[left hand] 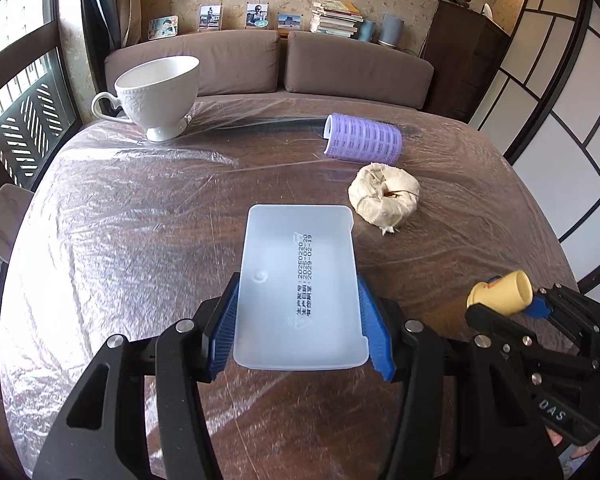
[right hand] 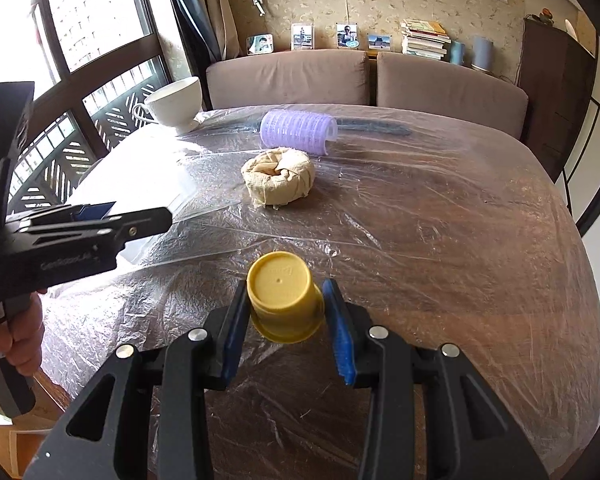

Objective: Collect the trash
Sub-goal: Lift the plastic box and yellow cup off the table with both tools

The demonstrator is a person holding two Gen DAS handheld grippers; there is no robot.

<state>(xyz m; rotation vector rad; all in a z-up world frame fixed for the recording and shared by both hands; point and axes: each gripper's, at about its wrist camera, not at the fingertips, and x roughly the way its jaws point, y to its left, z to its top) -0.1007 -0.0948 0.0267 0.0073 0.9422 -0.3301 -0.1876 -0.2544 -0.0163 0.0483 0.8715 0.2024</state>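
Plastic-covered surface [left hand: 112, 240]. Left gripper [left hand: 298, 326] angled down, fingers pinching white tray [left hand: 298, 280], long axis pointing away, apparently lifted. Right gripper [right hand: 286, 322] angled down, pinching yellow cap [right hand: 282, 296], closed end forward.

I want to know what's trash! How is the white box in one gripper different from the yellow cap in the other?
The white plastic tray is flat, rectangular and see-through with printed dates; the yellow cap is small, round and solid. The left gripper holds the tray, the right gripper the cap. Both are plastic and clamped above the table.
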